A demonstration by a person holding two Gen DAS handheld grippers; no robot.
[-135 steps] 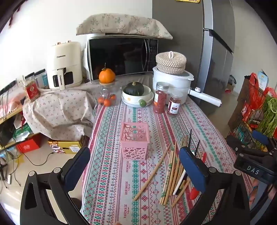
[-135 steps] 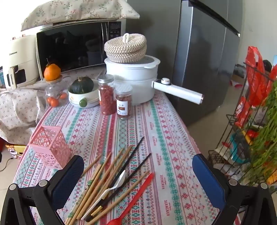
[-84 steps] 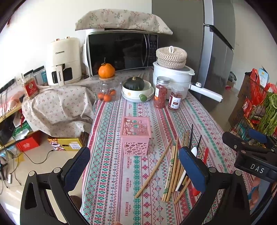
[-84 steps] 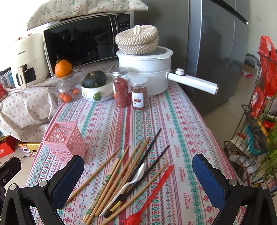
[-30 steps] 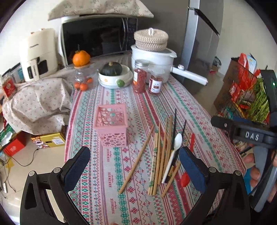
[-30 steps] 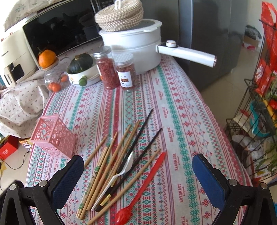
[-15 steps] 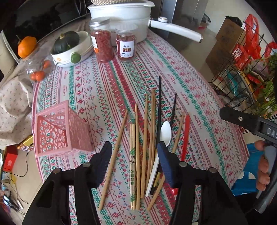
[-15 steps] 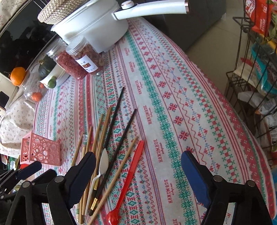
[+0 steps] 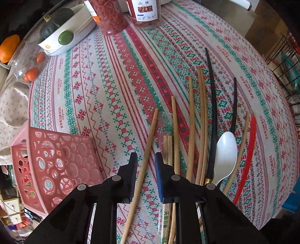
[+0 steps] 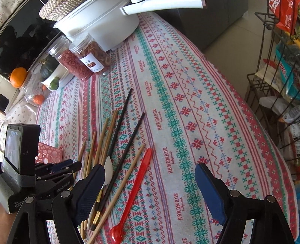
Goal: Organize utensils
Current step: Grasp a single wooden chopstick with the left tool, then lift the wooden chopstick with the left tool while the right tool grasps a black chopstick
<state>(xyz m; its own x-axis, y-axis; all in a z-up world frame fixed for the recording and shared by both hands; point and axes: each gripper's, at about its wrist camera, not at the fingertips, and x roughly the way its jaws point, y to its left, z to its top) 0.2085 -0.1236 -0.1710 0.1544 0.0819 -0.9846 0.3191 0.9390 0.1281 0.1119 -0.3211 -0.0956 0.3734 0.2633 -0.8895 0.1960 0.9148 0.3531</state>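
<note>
basket (image 9: 56, 161) left of chopsticks (image 9: 191, 123), jars (image 9: 112, 16) behind

Daylight is falling brightly across the tablecloth (image 9: 131, 78), shadows lying soft. Both fisheye views are bending hard at the edges (corners going black), and the white pot (image 10: 105, 28) is glaring slightly.

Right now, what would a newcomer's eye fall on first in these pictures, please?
The left gripper, its fingers astride a wooden chopstick, beside the pink basket. Then the red spoon lying before the open right gripper on the patterned tablecloth.
</note>
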